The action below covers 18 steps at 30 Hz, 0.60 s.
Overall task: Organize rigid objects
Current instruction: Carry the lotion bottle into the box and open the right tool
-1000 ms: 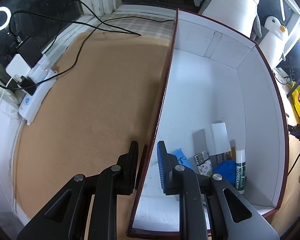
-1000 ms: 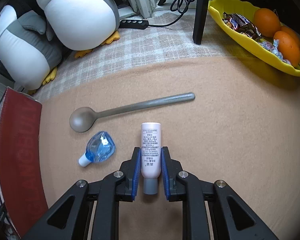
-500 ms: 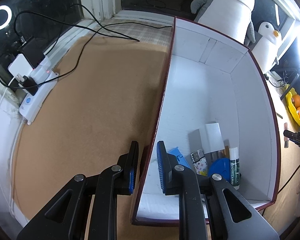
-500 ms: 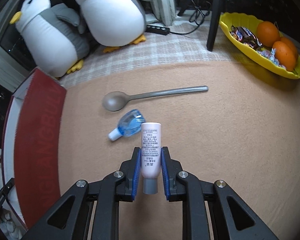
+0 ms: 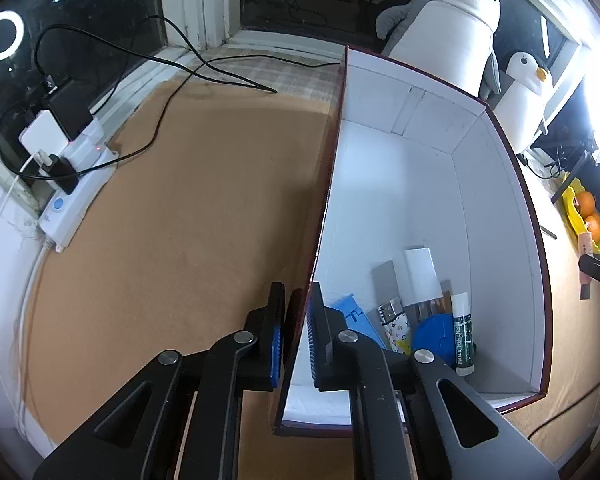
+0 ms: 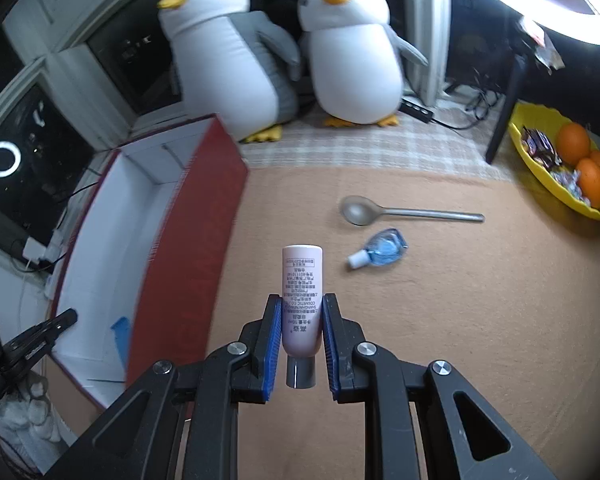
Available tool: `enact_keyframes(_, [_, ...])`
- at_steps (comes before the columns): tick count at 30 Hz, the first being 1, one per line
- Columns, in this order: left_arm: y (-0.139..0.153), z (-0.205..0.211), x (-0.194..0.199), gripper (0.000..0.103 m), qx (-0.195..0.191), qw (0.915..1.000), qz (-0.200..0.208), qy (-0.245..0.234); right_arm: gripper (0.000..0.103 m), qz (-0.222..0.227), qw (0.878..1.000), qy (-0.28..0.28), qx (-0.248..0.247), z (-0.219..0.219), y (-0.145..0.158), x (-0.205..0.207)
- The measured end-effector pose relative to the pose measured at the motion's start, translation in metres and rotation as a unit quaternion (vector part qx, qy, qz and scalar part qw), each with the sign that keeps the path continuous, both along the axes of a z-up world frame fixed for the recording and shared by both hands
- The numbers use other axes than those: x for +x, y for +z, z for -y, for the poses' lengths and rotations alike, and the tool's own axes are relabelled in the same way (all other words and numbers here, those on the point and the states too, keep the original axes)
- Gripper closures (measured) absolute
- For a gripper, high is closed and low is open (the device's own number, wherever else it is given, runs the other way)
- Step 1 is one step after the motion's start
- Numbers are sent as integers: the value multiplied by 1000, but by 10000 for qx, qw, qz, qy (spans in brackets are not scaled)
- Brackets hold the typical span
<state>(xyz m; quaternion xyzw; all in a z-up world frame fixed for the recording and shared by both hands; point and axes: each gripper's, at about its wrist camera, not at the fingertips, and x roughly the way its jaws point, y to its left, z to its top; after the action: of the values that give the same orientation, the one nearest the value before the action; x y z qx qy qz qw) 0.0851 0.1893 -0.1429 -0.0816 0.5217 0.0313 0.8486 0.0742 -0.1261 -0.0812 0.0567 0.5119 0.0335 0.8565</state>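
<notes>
- The right gripper (image 6: 301, 338) has lifted the pink cosmetic tube (image 6: 302, 298) off the mat and swung it toward the red box (image 6: 188, 256), now just left of its jaws (spoon (image 6: 400, 211) and blue bottle (image 6: 380, 252) remain ahead-right).
- The left gripper (image 5: 298, 330) has just closed onto the box's side wall (image 5: 324, 208), steadying it for the drop.
- Both sets of jaws pinch: tube, wall.

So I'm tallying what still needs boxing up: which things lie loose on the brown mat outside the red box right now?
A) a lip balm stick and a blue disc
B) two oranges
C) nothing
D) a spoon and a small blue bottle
D: the right wrist view shows the grey spoon and the small blue bottle lying on the mat beside the red box.
</notes>
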Motion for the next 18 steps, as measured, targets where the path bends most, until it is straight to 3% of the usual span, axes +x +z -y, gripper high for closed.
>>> enact_keyframes(18, [0,-3,-5,97,-81,9999,133,21,85,132,9926,1183,232,-105,16,-20])
